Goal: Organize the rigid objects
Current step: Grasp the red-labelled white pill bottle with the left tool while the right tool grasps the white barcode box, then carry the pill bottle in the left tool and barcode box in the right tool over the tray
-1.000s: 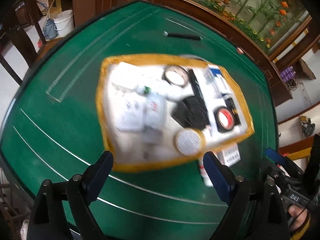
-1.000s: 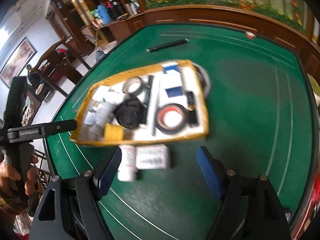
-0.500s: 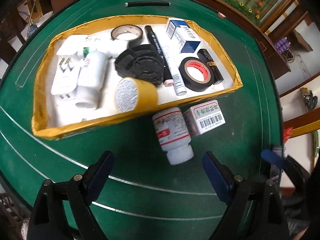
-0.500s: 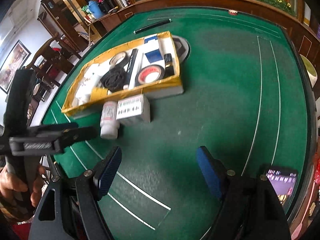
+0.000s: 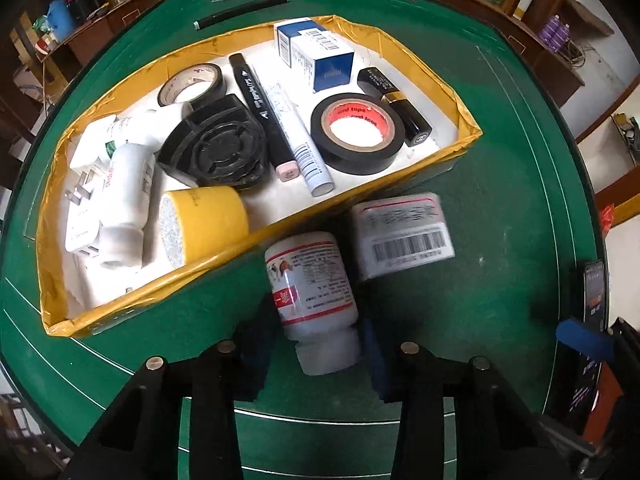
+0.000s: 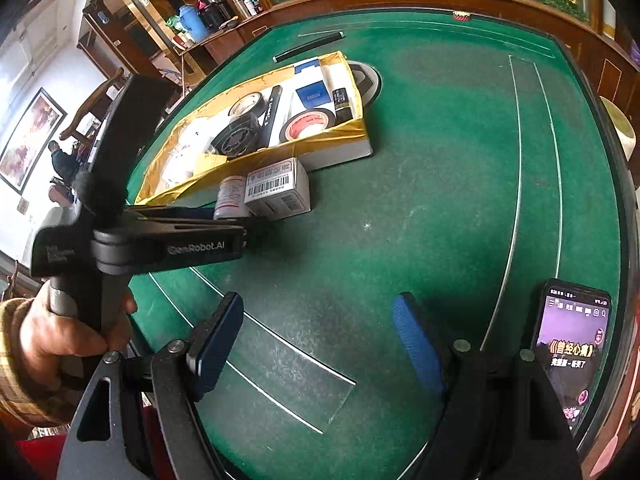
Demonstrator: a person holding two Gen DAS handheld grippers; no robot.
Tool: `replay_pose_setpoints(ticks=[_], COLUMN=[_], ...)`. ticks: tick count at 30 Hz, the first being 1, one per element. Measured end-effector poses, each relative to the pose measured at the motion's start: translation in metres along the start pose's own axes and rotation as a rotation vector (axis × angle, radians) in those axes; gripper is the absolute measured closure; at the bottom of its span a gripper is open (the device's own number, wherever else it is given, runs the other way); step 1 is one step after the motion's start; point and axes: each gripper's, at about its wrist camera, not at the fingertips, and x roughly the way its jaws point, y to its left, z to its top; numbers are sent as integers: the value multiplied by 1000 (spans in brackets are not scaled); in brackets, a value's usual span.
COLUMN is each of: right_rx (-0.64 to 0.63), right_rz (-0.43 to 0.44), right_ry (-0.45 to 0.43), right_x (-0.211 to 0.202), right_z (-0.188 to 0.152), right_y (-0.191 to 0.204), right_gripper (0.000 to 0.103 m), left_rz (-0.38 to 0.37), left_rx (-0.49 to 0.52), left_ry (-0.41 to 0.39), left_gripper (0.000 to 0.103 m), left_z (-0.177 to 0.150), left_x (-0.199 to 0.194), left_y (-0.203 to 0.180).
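Note:
A white pill bottle (image 5: 312, 292) with a red-and-white label lies on the green table, cap toward me, just outside the yellow-rimmed box (image 5: 132, 300). My left gripper (image 5: 318, 344) has closed around the bottle's cap end, a pad on each side. A white barcode carton (image 5: 402, 236) lies beside the bottle against the box. The bottle (image 6: 231, 196) and carton (image 6: 276, 188) also show in the right wrist view, with the left gripper (image 6: 224, 220) at them. My right gripper (image 6: 320, 344) is open and empty over bare felt.
The box holds tape rolls (image 5: 356, 132), a black marker (image 5: 260, 104), a blue-white carton (image 5: 316, 52), a lipstick (image 5: 396, 104), a yellow cylinder (image 5: 200, 220), white bottles and plugs. A black pen (image 5: 240, 10) lies beyond it. A phone (image 6: 572, 352) rests at the right edge.
My left gripper has come down and forward and closed its fingers around the pill bottle. The right gripper has pulled back and to the right, away from the box.

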Motion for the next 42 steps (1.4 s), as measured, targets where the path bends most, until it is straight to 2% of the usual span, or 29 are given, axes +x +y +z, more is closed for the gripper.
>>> replay_pose_setpoints(ticks=[12, 20, 22, 23, 25, 26, 28, 29, 30, 31, 33, 42], right_rx=[-15, -78, -94, -98, -97, -92, -84, -84, -88, -93, -92, 8], right_rz=[21, 6, -14, -26, -58, -69, -106, -114, -122, -123, -113, -58], right_ry=[17, 31, 48, 54, 74, 79, 90, 84, 79, 74, 62, 21], right_x=[26, 52, 61, 65, 78, 82, 91, 91, 90, 89, 85, 54], right_z=[21, 58, 68, 71, 77, 79, 80, 80, 79, 76, 72, 55], right_y=[12, 32, 38, 41, 47, 48, 49, 50, 51, 52, 50, 19], right_gripper=[27, 27, 27, 27, 27, 29, 50, 51, 51, 52, 52, 52], left_rz=[-12, -35, -42, -43, -42, -40, -39, -34, -28, -27, -26, -146], left_rx=[-22, -114, -139, -148, -161, -163, -157, -148, -130, -117, -97, -79], left_ry=[35, 37, 26, 20, 14, 17, 20, 20, 26, 36, 35, 50], left_gripper=[63, 62, 50, 40, 38, 38, 38, 40, 57, 62, 63, 63], left_z=[-49, -71, -71, -70, -66, -64, -60, -62, -62, -52, -52, -45], left_x=[-15, -26, -29, -30, -30, -29, -27, -27, -25, -20, -20, -20], left_y=[40, 73, 81, 85, 88, 89, 89, 88, 86, 77, 74, 55])
